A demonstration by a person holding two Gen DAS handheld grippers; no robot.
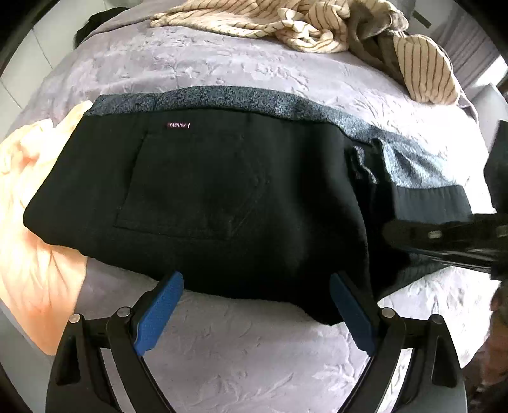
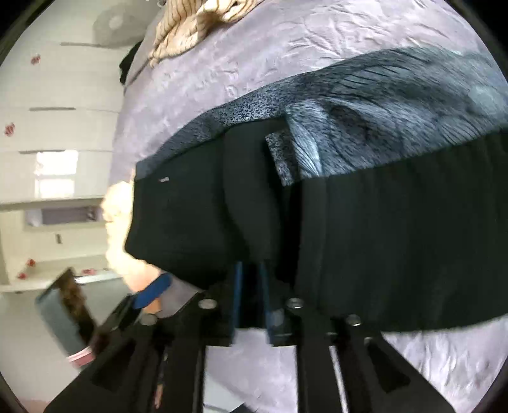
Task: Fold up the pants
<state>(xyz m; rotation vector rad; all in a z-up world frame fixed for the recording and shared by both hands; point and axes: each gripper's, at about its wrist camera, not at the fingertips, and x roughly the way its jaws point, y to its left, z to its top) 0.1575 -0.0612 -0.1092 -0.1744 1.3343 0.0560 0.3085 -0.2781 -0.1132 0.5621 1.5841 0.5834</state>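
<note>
Black pants [image 1: 203, 190] lie folded on the lavender bedspread [image 1: 222, 343], one gripper clamped on them and the other hanging wide.

Right gripper [image 2: 250, 295] has its jaws drawn close together on the near edge of the dark cloth, by the ribbed waistband [image 2: 397, 247] that runs off to their right; left gripper [image 1: 255, 313] holds its blue jaws well apart just short of the pants' near hem, with nothing between them. Ahead of the left jaws sits the back pocket with a small "FASHION" label [image 1: 178, 125], and grey speckled lining [image 1: 222, 98] shows along the far edge. A pale peach cloth [image 1: 28, 241] lies to the left of those jaws, and a cream striped garment [image 1: 304, 22] is heaped well beyond.
</note>
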